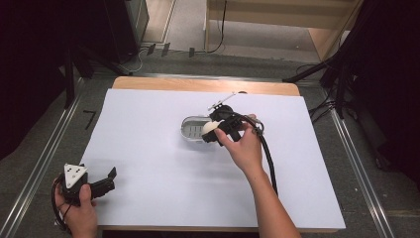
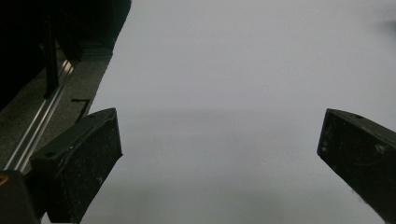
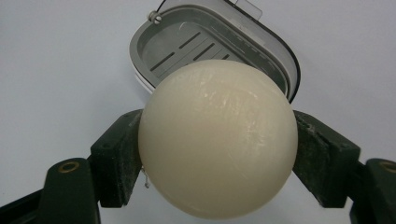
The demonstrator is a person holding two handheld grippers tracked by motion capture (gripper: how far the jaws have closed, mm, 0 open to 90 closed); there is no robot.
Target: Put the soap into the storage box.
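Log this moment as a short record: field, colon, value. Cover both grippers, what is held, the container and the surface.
right gripper: shut on the soap, above the dish
soap: cream, rounded, clamped between both jaws
dish: grey, oval, slotted floor, lid open
left gripper: open, holds nothing, at the near left corner
sheet: white, covers the wooden table

Cream ball [image 3: 217, 140], grey slotted dish [image 3: 187, 39], black tool jaws, white table sheet [image 1: 148, 148]
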